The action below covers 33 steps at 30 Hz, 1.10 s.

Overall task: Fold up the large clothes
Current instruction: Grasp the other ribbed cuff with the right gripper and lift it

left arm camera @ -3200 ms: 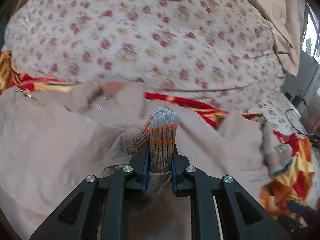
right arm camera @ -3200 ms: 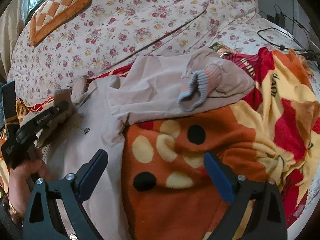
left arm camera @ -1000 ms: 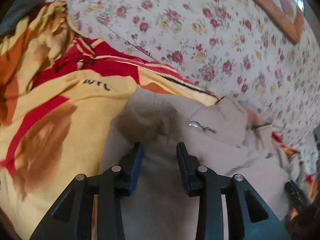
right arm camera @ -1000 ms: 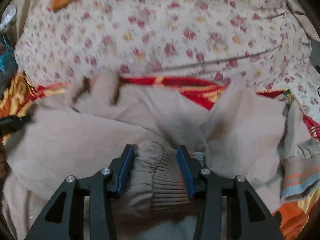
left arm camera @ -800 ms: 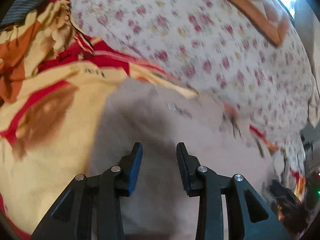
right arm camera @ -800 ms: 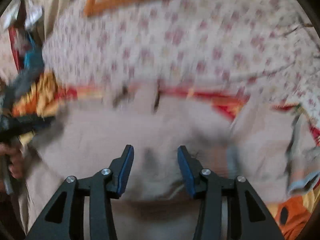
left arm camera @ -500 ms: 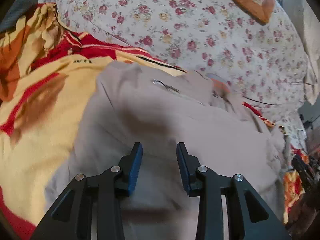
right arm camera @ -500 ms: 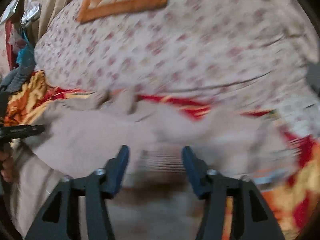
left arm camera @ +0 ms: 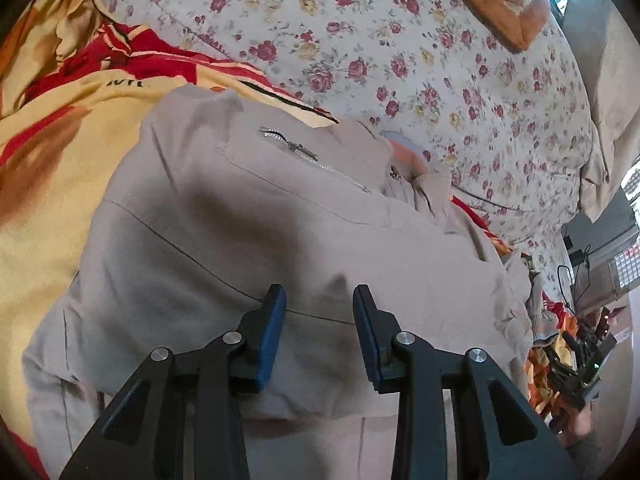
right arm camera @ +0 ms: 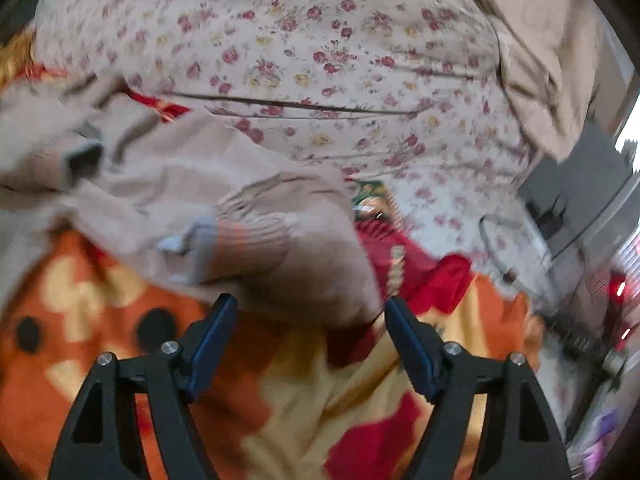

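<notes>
The right gripper (right arm camera: 310, 326) has just been opening and now stands wide with nothing between its jaws, having let go of the ribbed cuff (right arm camera: 248, 240) it pinched a second ago. The left gripper (left arm camera: 318, 320) hovers narrowly parted, unclenched, over the one beige jacket (left arm camera: 248, 216) (zipper up), spread on one patterned blanket (left arm camera: 44, 128) beside the floral bedding (left arm camera: 360, 40).

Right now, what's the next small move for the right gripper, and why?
Probably reach for the ribbed cuff. The right gripper has just been opening and holds nothing; the sleeve lies loose on the blanket, not yet folded onto the jacket.
</notes>
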Available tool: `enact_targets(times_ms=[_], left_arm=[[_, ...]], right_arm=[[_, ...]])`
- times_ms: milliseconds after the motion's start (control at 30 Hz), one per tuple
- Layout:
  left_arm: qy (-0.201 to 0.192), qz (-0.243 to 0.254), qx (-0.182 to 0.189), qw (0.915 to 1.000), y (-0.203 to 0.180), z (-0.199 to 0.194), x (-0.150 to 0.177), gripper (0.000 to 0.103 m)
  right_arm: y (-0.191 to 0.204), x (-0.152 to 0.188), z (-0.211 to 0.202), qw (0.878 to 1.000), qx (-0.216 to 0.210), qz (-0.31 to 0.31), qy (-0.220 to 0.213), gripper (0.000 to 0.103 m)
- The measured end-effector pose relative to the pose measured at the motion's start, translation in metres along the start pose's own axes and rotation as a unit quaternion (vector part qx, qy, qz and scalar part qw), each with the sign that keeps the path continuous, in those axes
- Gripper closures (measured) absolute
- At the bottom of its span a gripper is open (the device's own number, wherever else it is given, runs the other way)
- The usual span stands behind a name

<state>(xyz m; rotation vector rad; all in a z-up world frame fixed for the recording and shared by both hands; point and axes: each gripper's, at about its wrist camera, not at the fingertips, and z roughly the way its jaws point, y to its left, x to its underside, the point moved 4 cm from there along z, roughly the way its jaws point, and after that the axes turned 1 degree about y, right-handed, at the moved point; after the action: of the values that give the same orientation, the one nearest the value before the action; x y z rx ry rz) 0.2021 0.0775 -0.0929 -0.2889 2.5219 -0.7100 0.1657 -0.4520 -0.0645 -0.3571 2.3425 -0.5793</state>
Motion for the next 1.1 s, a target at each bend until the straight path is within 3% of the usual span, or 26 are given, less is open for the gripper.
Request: enact_targets(times_ms=[100, 333, 367, 400, 467, 533, 600, 633, 667, 767, 833, 900, 1100], left_arm=[[-0.001, 0.003, -0.003, 1.0, -0.001, 0.001, 0.001, 0.075], [0.003, -0.003, 0.001, 1.0, 0.001, 0.003, -0.002, 0.075], [0.004, -0.007, 0.004, 1.0, 0.002, 0.004, -0.002, 0.075], [0.005, -0.012, 0.008, 0.9999, 0.003, 0.003, -0.002, 0.075], [0.006, -0.018, 0.013, 0.9997, 0.005, 0.004, -0.003, 0.075], [0.006, -0.021, 0.015, 0.9996, 0.005, 0.004, -0.003, 0.075], [0.006, -0.018, 0.011, 0.9998, 0.004, 0.004, -0.002, 0.075], [0.005, -0.015, 0.009, 0.9998, 0.003, 0.004, -0.002, 0.075], [0.004, -0.015, 0.007, 0.9999, 0.003, 0.004, -0.002, 0.075], [0.002, -0.01, -0.001, 1.0, 0.0, 0.003, -0.002, 0.075], [-0.002, -0.002, -0.008, 1.0, 0.0, 0.002, -0.002, 0.074], [-0.006, 0.005, -0.019, 0.9998, -0.001, 0.001, -0.003, 0.075], [-0.016, 0.004, -0.013, 0.9998, 0.001, -0.004, -0.005, 0.075]], right_arm=[[0.007, -0.01, 0.012, 0.999, 0.017, -0.029, 0.0, 0.024], [0.039, -0.029, 0.034, 0.991, -0.018, -0.133, -0.008, 0.024], [0.042, -0.027, 0.039, 0.99, -0.036, -0.135, 0.004, 0.029], [0.042, -0.026, 0.041, 0.991, -0.046, -0.129, 0.009, 0.051], [0.032, -0.025, 0.045, 0.993, -0.094, -0.058, 0.033, 0.079], [0.01, -0.027, 0.037, 0.993, -0.117, 0.029, 0.012, 0.084], [-0.033, -0.031, 0.015, 0.972, -0.147, 0.179, -0.043, 0.085], [-0.047, -0.031, 0.007, 0.961, -0.152, 0.221, -0.062, 0.085], [-0.068, -0.031, -0.008, 0.942, -0.157, 0.284, -0.09, 0.085], [-0.089, -0.037, -0.034, 0.902, -0.196, 0.365, -0.122, 0.086], [-0.075, -0.051, -0.054, 0.887, -0.235, 0.371, -0.14, 0.086], [-0.051, -0.071, -0.07, 0.885, -0.268, 0.349, -0.153, 0.086], [0.084, -0.131, -0.093, 0.859, -0.391, 0.297, -0.143, 0.086]])
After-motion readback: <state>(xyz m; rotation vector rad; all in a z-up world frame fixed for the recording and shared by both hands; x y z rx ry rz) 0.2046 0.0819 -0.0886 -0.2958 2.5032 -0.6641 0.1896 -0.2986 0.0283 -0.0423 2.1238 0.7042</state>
